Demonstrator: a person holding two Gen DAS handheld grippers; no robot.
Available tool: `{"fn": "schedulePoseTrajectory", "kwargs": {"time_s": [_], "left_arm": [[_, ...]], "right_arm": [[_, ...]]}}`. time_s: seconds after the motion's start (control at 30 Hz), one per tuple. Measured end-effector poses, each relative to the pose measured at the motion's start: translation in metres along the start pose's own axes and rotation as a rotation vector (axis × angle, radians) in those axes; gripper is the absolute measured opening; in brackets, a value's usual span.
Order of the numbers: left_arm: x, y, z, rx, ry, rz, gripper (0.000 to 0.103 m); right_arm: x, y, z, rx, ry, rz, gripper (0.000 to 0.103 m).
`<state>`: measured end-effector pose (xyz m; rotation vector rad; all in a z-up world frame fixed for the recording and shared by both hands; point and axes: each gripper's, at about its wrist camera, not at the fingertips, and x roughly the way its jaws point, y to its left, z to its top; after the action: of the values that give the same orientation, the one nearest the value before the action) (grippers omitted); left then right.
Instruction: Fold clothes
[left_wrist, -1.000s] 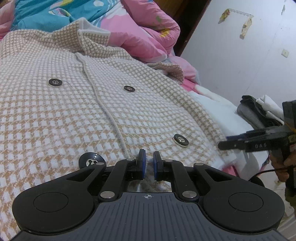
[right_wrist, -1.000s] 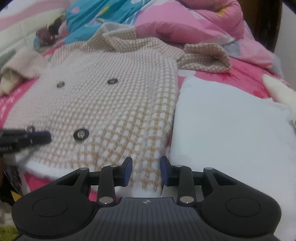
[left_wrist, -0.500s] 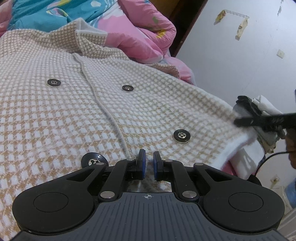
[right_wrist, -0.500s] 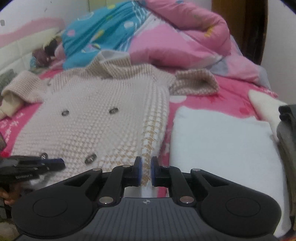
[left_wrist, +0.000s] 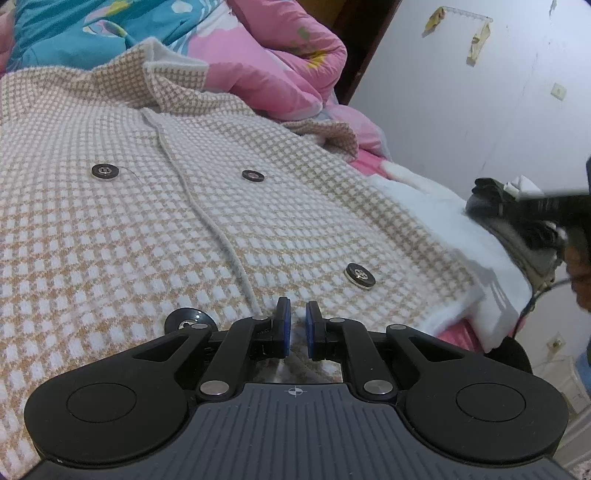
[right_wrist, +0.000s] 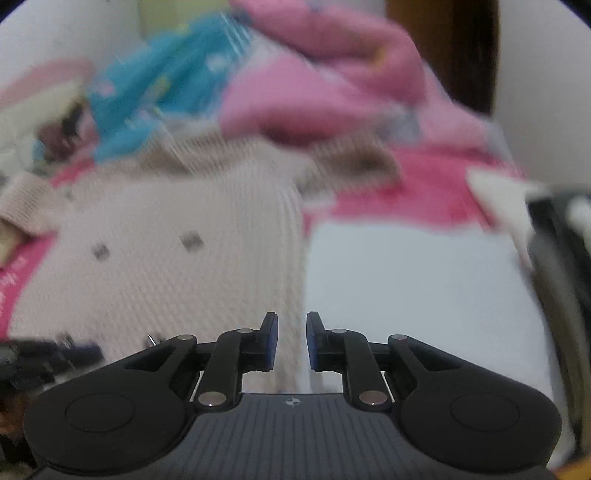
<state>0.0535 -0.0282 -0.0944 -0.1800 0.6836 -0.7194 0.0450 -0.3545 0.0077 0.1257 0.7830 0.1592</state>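
A beige-and-white checked coat (left_wrist: 155, 221) with dark buttons (left_wrist: 360, 275) lies front up on the bed. My left gripper (left_wrist: 296, 328) sits at its lower hem, jaws nearly together with fabric between them. The coat's right hem corner (left_wrist: 454, 299) lies flat over a white folded cloth (left_wrist: 491, 258). In the blurred right wrist view the coat (right_wrist: 177, 266) spreads out ahead, and my right gripper (right_wrist: 291, 339) hovers over its right edge with a small gap and nothing between the fingers. The right gripper (left_wrist: 546, 203) shows at the left view's right edge, clear of the coat.
Pink and blue quilts (left_wrist: 266, 62) are piled at the head of the bed. The white folded cloth (right_wrist: 413, 288) lies right of the coat, with dark grey clothes (left_wrist: 524, 236) beyond it. A white wall (left_wrist: 461, 92) stands on the right.
The right gripper shut on the coat's right hem, then opened and pulled back and up; its view is blurred by motion. The hem corner dropped flat. The left gripper stayed in place.
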Motion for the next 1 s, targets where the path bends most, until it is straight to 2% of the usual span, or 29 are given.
{"fn": "schedulePoseTrajectory", "kwargs": {"time_s": [0.13, 0.2, 0.3, 0.37, 0.43, 0.5, 0.57, 0.6, 0.7, 0.8, 0.9, 1.0], "left_arm": [[-0.004, -0.004, 0.001, 0.016, 0.007, 0.024, 0.009], [-0.008, -0.004, 0.004, 0.017, 0.009, 0.033, 0.009], [-0.018, -0.006, 0.011, 0.033, -0.005, 0.048, 0.008], [-0.025, -0.006, 0.020, 0.042, -0.026, 0.042, 0.008], [-0.028, -0.003, 0.035, 0.035, -0.048, 0.014, 0.008], [-0.019, -0.001, 0.053, 0.029, -0.061, -0.008, 0.008], [-0.003, -0.005, 0.072, 0.033, -0.062, -0.015, 0.008], [0.008, -0.008, 0.081, 0.041, -0.058, -0.013, 0.008], [0.045, -0.013, 0.098, 0.063, -0.057, -0.017, 0.008], [0.076, -0.006, 0.099, 0.050, -0.038, -0.019, 0.008], [0.095, 0.004, 0.092, 0.027, -0.008, -0.019, 0.008], [0.107, 0.016, 0.080, -0.002, 0.031, -0.018, 0.008]], "right_arm": [[0.002, -0.003, 0.004, 0.031, -0.042, 0.056, 0.017], [0.044, -0.011, -0.014, 0.067, 0.099, 0.057, 0.015], [0.047, -0.002, -0.017, -0.003, 0.104, 0.041, 0.017], [0.030, -0.002, 0.001, 0.011, 0.058, 0.090, 0.023], [0.015, -0.005, 0.019, 0.039, -0.003, 0.141, 0.041], [0.012, -0.013, 0.046, 0.076, -0.060, 0.160, 0.043], [0.019, -0.031, 0.077, 0.153, -0.100, 0.176, 0.053], [0.023, -0.040, 0.093, 0.194, -0.119, 0.184, 0.063], [0.071, -0.075, 0.140, 0.376, -0.083, 0.218, 0.065], [0.138, -0.108, 0.173, 0.562, 0.028, 0.238, 0.065], [0.202, -0.130, 0.193, 0.689, 0.105, 0.169, 0.065], [0.243, -0.142, 0.208, 0.724, 0.110, 0.073, 0.065]]}}
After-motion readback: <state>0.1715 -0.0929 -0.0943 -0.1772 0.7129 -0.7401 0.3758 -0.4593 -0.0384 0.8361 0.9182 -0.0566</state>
